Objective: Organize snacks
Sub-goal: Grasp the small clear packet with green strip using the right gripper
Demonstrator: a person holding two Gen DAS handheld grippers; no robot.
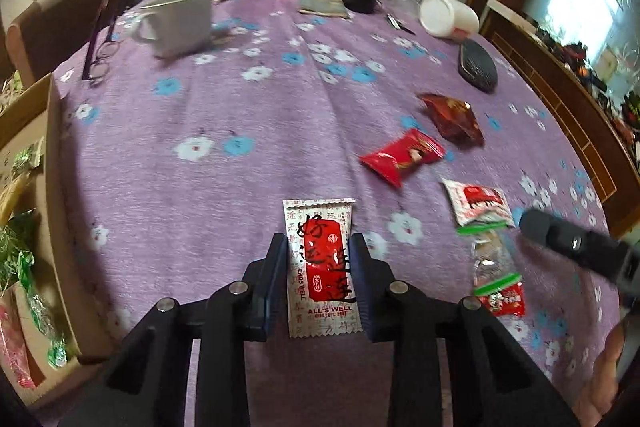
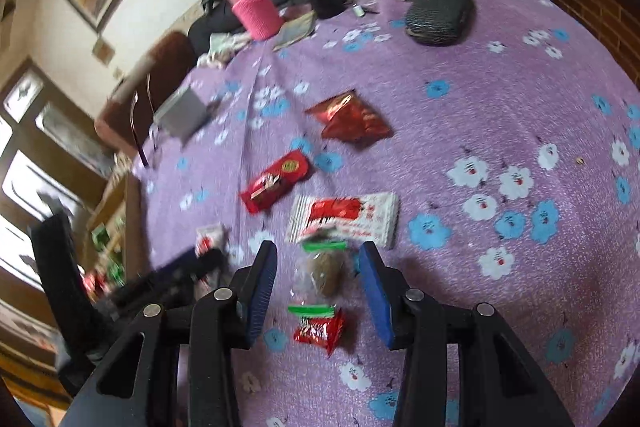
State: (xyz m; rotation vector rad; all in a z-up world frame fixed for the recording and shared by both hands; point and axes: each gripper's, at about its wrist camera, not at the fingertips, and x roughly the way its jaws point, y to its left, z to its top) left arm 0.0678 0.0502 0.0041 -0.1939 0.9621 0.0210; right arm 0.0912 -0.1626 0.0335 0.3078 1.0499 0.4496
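White-and-red sachet flat on purple-clothed surface, pinched at long edges by left gripper jaws, narrow, likely for lift toward cardboard box at left. Right gripper jaws part open, straddling clear green-striped packet, no contact. Other snacks scattered nearby.

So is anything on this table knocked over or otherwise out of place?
Yes. The white cup at the far right of the purple tablecloth lies on its side, and the snack packets, like the dark red one, are scattered at odd angles. Nothing looks spilled.
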